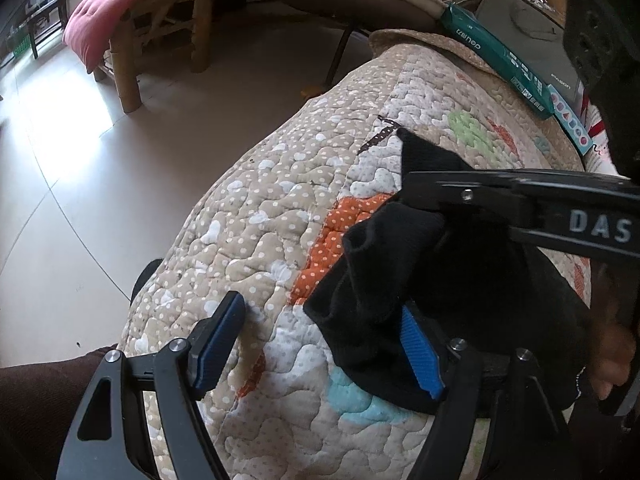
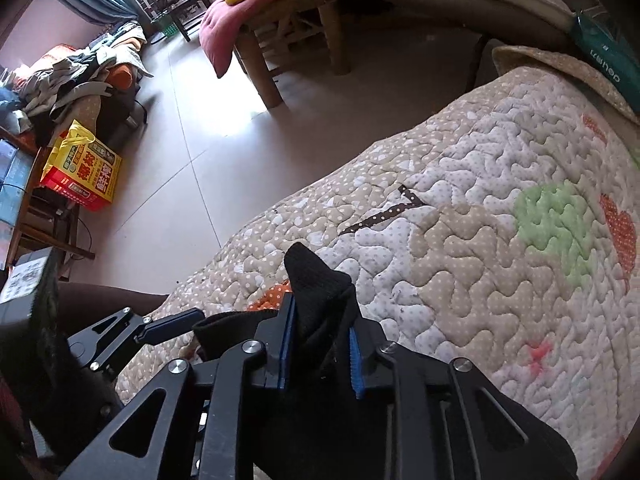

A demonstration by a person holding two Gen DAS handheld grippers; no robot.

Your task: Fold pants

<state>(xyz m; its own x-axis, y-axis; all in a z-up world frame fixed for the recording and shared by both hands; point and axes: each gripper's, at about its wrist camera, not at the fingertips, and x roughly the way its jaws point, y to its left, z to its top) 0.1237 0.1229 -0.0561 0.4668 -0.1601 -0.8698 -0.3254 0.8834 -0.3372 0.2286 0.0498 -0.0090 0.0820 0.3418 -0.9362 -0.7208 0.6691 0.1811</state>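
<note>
on the quilt (image 1: 280,216), near its floor-side edge, my black pants (image 1: 460,280) sit bunched in a dark heap, thick knit, with a pointed corner sticking up past the heap toward the quilt's far end. my right claw (image 2: 322,344) is clamped narrow on that cloth: both blue pads (image 2: 287,344) press a pinch of it, and the point rises just beyond the fingertips. in the left view the right claw crosses above the heap, cloth hanging from its tip.

my left claw (image 1: 320,344) stands wide. one pad (image 1: 218,342) rests over bare quilt, apart from the pants; the other pad (image 1: 420,354) lies against the heap's near fold, with cloth draped over its outer side. nothing is gripped between them.

beyond the quilt's edge lies pale tiled floor (image 1: 120,184), broad and bare up to a wooden stool (image 1: 160,32) carrying a pink cushion (image 1: 100,20). at the quilt's far end a green pack (image 1: 500,56) lies along the rim. the quilt itself is open from the heap out to its green patch (image 2: 556,224) and beyond. across the floor from the quilt stands a yellow and red box (image 2: 84,168) beside a pile of clothes (image 2: 76,68).
</note>
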